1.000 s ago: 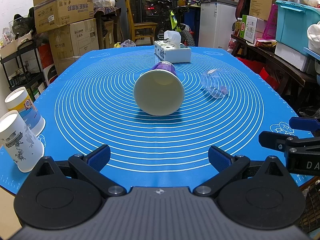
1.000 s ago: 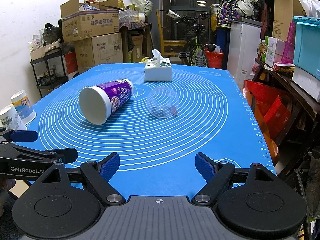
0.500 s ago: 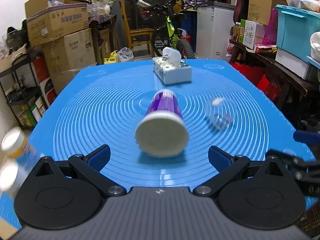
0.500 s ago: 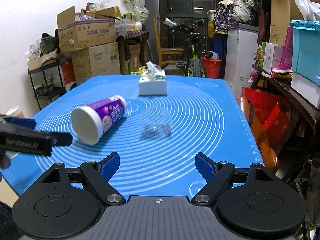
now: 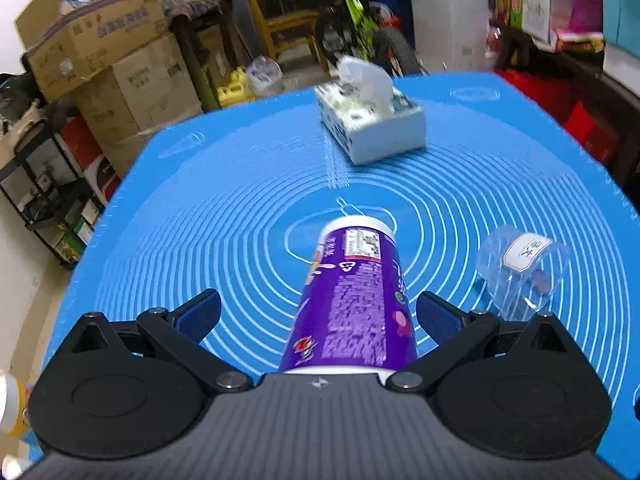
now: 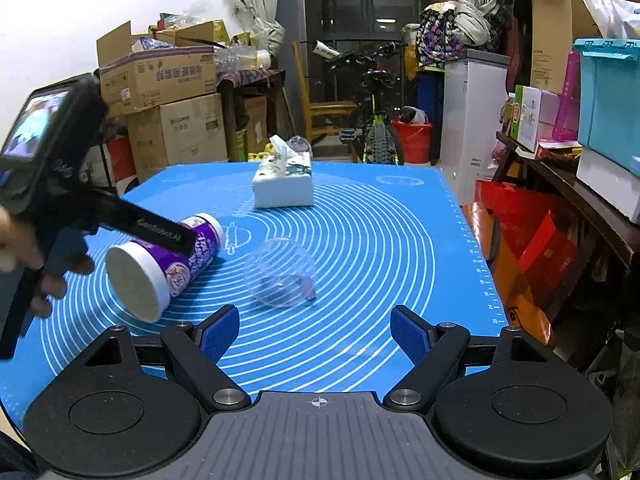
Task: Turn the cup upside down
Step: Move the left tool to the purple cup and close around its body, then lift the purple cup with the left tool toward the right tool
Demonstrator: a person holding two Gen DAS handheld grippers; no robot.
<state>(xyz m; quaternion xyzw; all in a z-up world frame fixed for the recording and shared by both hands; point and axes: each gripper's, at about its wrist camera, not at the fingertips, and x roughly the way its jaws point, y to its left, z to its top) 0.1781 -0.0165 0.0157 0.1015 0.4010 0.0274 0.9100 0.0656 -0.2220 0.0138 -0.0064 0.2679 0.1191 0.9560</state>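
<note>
**Purple paper cup on its side between the spread fingers of the left gripper**

Purple paper cup (image 5: pixel 352 300) lay on its side near the middle of the blue silicone mat (image 5: pixel 224 216), its printed wall facing up and its white-rimmed mouth pointing back toward the left wrist camera. In the right wrist view the same cup (image 6: pixel 160 268) showed its open white mouth toward the near left edge of the mat (image 6: pixel 380 232), with its base angled away toward the tissue box (image 6: pixel 283 184).

The left gripper (image 5: pixel 318 312) was wide open, its blue pads standing on either side of the cup. The right-hand pad (image 5: pixel 434 316) sat just beside the cup wall; the left-hand pad was clearly apart from it. Whether any pad touched the cup could not be told. From the right wrist view, one black finger of the left gripper (image 6: pixel 148 229) crossed over the top of the cup, and the person's hand (image 6: pixel 38 264) gripped the handle at the left edge.

The right gripper (image 6: pixel 316 332) was wide open and held nothing, above the near part of the mat.

A clear plastic cup (image 6: pixel 280 272) lay on its side just to the right of the paper cup, apart from it. The tissue box (image 5: pixel 372 124) rested farther back on the mat. Cardboard boxes (image 6: pixel 160 76) and a bicycle (image 6: pixel 372 120) stood beyond the table.
</note>
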